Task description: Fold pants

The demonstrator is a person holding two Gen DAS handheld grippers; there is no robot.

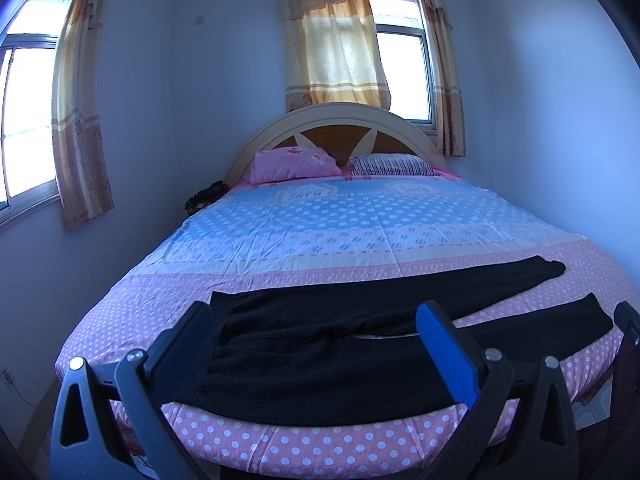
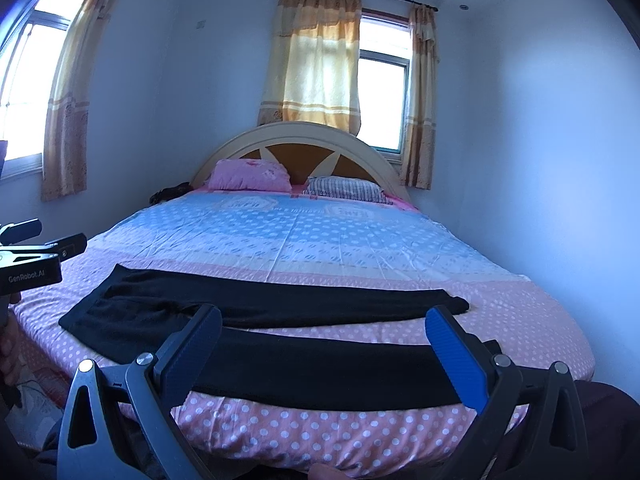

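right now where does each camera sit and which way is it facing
Left wrist: on the left hand-held gripper at the foot of the bed, facing the headboard over the pants' waist end; its open fingers show.
Right wrist: on the right hand-held gripper, further right, over the leg ends; its open fingers and the left gripper at left show.
Shared: pants, bed, pink pillow, headboard.

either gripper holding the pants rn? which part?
Neither. Left gripper and right gripper are both open above the black pants, which lie flat on the bed.
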